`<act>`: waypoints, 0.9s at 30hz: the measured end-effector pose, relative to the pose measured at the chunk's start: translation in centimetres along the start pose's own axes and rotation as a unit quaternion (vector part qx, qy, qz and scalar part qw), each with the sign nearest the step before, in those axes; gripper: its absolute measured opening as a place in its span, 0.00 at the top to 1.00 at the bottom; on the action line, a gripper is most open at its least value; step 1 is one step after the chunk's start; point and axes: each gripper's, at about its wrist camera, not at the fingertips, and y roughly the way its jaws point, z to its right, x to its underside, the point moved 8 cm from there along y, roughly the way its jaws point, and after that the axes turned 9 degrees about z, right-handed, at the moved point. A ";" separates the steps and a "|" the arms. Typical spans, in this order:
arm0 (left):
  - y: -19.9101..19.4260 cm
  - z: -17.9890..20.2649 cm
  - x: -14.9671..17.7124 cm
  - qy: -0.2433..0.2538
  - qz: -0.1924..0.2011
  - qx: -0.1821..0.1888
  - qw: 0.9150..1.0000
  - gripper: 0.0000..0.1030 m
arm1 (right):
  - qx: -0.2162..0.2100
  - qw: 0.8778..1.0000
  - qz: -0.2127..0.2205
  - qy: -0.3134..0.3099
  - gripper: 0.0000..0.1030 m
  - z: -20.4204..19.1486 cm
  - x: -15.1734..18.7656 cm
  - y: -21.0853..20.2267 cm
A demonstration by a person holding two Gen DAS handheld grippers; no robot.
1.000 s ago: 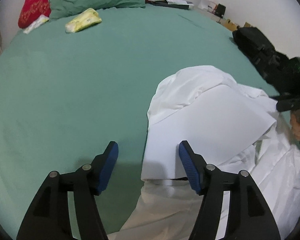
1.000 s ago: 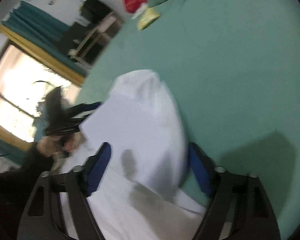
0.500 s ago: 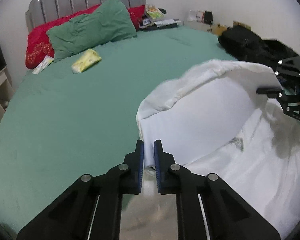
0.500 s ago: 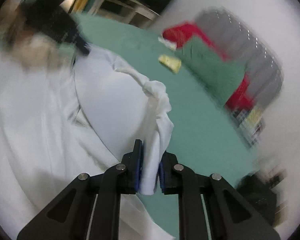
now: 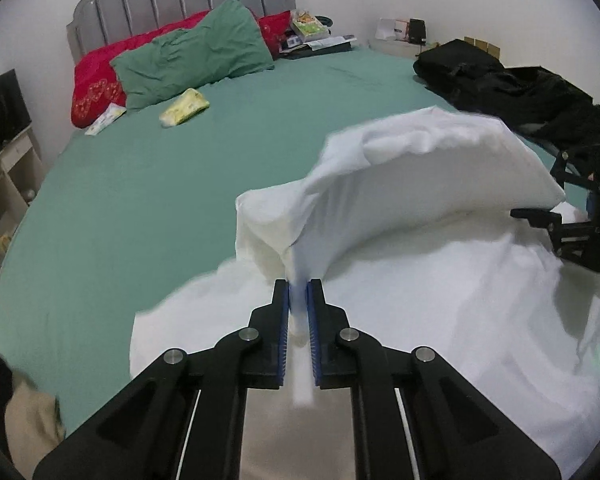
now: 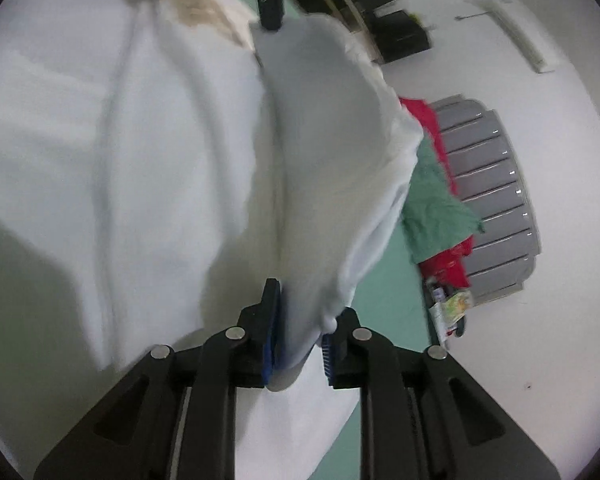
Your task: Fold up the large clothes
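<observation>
A large white garment [image 5: 440,300] lies on the green bed [image 5: 140,200]. One folded edge [image 5: 420,176] is lifted off the bed in an arch between both grippers. My left gripper [image 5: 299,286] is shut on one end of that edge, and cloth shows between its blue pads. In the right wrist view my right gripper [image 6: 300,300] pinches a bunched fold of the garment [image 6: 320,160]. Its jaws are opening slightly, with cloth still pressed between the pads. The left gripper's tip [image 6: 270,20] shows at the top of that view, at the far end of the fold.
A green pillow [image 5: 192,60] and a red pillow [image 5: 96,84] rest against the grey headboard [image 5: 180,4]. A yellow packet [image 5: 184,106] lies near them. Dark bags or clothes [image 5: 500,80] sit at the bed's right side, and a shelf [image 5: 4,168] stands to its left.
Both grippers were open around the garment's edge, then shut on it. They have lifted the fold off the bed, and the left gripper has drawn back and risen.
</observation>
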 end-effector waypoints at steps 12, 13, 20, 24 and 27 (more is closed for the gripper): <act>-8.3 1.0 7.0 -0.066 -0.051 0.025 0.996 0.80 | -0.111 0.968 -0.036 0.222 0.53 1.9 1.3 -8.6; -9.0 0.8 7.1 -0.073 -0.047 0.022 0.996 0.78 | -0.117 0.959 -0.019 0.258 0.49 2.2 -0.1 -8.3; -10.9 -1.1 7.9 -0.164 -0.016 0.015 0.986 0.65 | -0.138 0.916 0.021 0.375 0.48 1.4 -9.5 0.2; -10.9 -1.5 8.5 -0.203 -0.015 0.015 0.979 0.62 | -0.174 0.901 -0.012 0.397 0.98 -1.5 -10.4 2.8; -11.0 -1.9 8.6 -0.224 -0.009 0.023 0.974 0.62 | -0.204 0.892 0.011 0.404 0.98 -1.7 -11.0 1.1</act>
